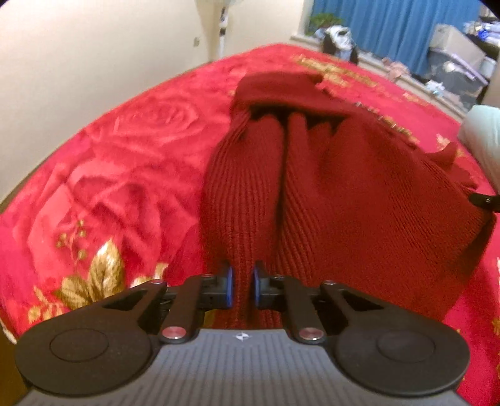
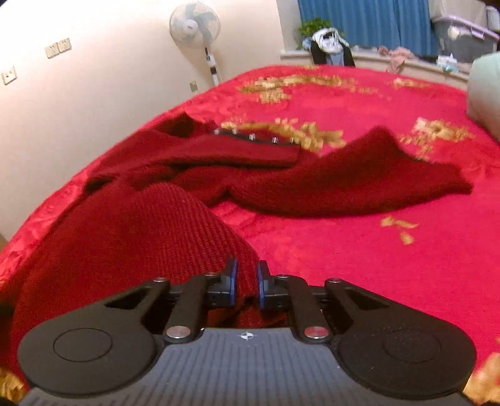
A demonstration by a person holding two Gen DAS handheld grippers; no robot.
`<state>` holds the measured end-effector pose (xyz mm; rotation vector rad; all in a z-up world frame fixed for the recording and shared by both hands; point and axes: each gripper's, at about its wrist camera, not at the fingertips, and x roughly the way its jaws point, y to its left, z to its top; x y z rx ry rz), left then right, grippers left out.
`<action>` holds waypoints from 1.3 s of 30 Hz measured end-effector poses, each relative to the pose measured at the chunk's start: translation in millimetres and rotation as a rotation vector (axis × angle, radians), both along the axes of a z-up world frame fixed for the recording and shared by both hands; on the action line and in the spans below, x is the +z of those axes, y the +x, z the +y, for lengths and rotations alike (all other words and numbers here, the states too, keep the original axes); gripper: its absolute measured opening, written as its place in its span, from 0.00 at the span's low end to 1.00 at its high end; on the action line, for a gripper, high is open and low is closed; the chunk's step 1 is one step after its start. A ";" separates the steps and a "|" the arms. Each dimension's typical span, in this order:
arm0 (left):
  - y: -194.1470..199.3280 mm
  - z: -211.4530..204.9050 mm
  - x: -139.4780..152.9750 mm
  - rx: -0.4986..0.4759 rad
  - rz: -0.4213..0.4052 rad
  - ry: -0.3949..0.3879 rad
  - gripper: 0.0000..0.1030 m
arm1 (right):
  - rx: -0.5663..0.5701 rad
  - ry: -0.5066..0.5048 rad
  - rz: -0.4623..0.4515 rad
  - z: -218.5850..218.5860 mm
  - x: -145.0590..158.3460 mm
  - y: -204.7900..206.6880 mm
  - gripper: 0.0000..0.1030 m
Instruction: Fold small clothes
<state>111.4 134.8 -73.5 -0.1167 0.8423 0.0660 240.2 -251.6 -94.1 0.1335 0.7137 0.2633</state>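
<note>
We hold a dark red knitted cardigan (image 1: 328,187) on a bed spread with a red blanket (image 1: 109,162) patterned in roses and gold leaves. Our left gripper (image 1: 243,285) pinches a bunched fold of the ribbed knit between its blue-edged pads, the cloth rising in ridges from the jaws toward the far side. Our right gripper (image 2: 247,285) likewise clamps a fold of the same cardigan (image 2: 131,237), which humps up to the near left of it. The rest of the garment lies farther off on the blanket (image 2: 359,256), a row of small pale buttons (image 2: 253,136) along one dark edge and a sleeve trailing to the right. A standing fan (image 2: 194,25) stands by the far wall beside blue curtains (image 2: 359,22).
</note>
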 end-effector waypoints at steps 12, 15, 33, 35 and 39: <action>-76.7 -0.7 53.9 -0.144 -0.115 -0.104 0.07 | -0.215 0.052 -0.112 -80.4 101.6 -200.9 0.10; -74.0 4.3 27.8 -0.158 0.041 -0.131 0.08 | -0.227 0.021 0.058 -76.8 73.0 -219.3 0.11; -25.7 9.7 -31.3 -0.050 0.208 -0.142 0.26 | -0.328 -0.005 0.248 -85.6 -39.7 -163.4 0.49; -26.3 2.9 -31.9 -0.090 0.192 -0.115 0.13 | -0.319 -0.019 0.239 -81.3 -39.0 -164.9 0.43; -36.3 -1.9 -18.5 -0.113 0.115 -0.060 0.10 | -0.233 -0.031 0.204 -71.1 -36.9 -166.3 0.10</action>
